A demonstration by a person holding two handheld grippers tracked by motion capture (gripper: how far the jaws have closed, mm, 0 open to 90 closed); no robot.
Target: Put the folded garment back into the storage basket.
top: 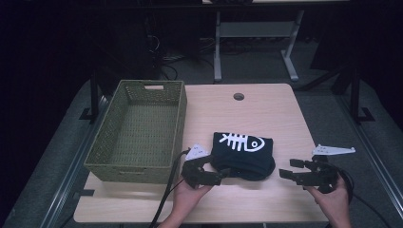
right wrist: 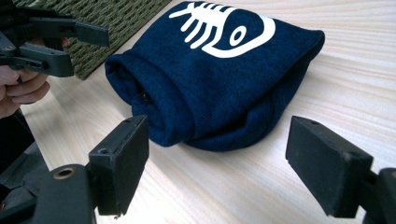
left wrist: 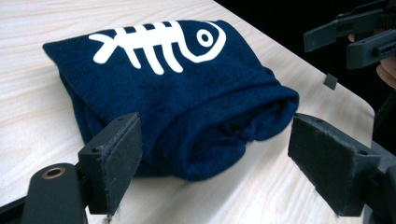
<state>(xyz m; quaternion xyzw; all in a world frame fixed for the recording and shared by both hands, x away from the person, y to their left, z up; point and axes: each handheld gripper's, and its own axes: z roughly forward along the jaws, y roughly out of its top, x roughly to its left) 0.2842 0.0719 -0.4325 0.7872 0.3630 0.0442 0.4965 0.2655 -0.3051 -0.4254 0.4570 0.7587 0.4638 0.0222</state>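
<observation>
A folded navy cloth with a white fish-skeleton print lies mid-table, its rolled edge toward me. My left gripper is open at the cloth's near left corner, jaws pointing right. In the left gripper view the cloth sits just ahead of the spread pads, which hold nothing. My right gripper is open a little right of the cloth and apart from it. Its own view shows the cloth beyond wide pads, with the left gripper at the upper left.
An empty green woven basket stands on the table's left half, close to the cloth's left side. The table has a round cable hole at the back. The right gripper shows past the table's edge in the left gripper view.
</observation>
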